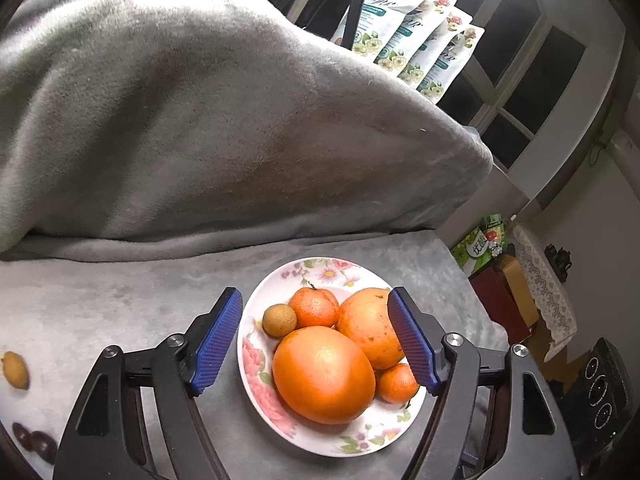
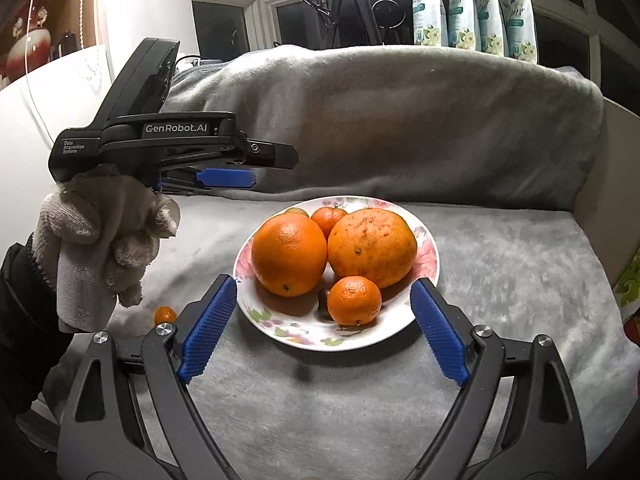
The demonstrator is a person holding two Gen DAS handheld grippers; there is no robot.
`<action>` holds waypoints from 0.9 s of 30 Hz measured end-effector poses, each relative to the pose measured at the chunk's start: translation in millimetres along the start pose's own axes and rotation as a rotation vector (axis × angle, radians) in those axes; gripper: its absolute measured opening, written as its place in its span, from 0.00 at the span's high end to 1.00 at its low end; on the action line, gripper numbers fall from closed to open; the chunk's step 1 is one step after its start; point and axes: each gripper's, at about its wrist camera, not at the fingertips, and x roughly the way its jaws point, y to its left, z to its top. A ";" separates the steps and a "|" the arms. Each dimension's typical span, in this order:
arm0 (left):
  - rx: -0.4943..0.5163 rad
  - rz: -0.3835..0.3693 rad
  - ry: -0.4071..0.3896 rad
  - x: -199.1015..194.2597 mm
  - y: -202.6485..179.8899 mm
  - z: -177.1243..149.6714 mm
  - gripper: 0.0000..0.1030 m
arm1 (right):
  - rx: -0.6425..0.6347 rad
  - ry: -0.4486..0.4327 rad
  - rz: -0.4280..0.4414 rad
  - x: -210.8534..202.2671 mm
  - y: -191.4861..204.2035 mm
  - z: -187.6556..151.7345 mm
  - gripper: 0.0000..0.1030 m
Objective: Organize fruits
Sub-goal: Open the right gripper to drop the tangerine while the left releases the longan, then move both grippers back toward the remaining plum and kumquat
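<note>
My landmark is the plate [image 1: 256, 354], floral-rimmed, sitting on a grey blanket [image 1: 120, 304]; the surface beneath is covered and I cannot tell what it is. On the plate I count two oranges [image 2: 289, 254], side by side and touching, two mandarins [image 2: 354, 300], one at the near rim and one at the far rim as my right camera sees it, and a small brown fruit [image 1: 279, 321] against the plate's left edge in the left view. My left hand-held gripper [image 1: 316, 346] hovers over the plate with its jaws spread wide either side of the fruit and gripping nothing. My right hand-held gripper [image 2: 322, 330] is also wide open and empty, its blue pads flanking the plate's near rim. Off the plate to its left, a tiny orange fruit [image 2: 165, 315] lies on the blanket near my gloved left hand [image 2: 104, 240], and the left view shows a yellowish fruit [image 1: 15, 370] further left. Behind the plate the blanket rises in a mound, with floral pouches [image 2: 472, 8] beyond it.
</note>
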 end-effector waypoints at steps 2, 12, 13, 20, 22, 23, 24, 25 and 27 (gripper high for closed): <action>0.011 0.009 -0.003 -2.0 -3.0 -0.7 0.27 | 0.001 0.000 0.004 -0.5 0.6 0.3 0.12; 0.047 0.051 -0.051 -22.5 -9.4 -4.2 0.27 | -0.014 -0.001 -0.004 -5.4 8.8 -0.1 0.12; 0.051 0.056 -0.057 -26.0 -9.5 -4.9 0.27 | -0.016 -0.001 -0.003 -5.9 10.4 -0.3 0.12; 0.050 0.083 -0.106 -55.3 -2.8 -11.4 0.27 | -0.043 0.002 0.010 -11.0 29.5 -2.3 0.12; 0.049 0.095 -0.122 -64.7 -0.1 -13.7 0.27 | -0.054 0.008 0.011 -11.2 36.1 -3.1 0.12; 0.045 0.104 -0.133 -70.6 2.5 -15.7 0.27 | -0.056 0.011 0.011 -10.4 38.0 -3.1 0.12; 0.041 0.111 -0.139 -74.4 4.6 -17.1 0.27 | -0.058 0.013 0.013 -10.4 40.5 -3.4 0.12; 0.034 0.120 -0.149 -79.7 7.7 -19.1 0.27 | -0.059 0.015 0.017 -10.8 43.4 -3.7 0.12; 0.026 0.139 -0.170 -90.9 13.9 -23.2 0.27 | -0.060 0.016 0.027 -12.2 48.6 -4.2 0.12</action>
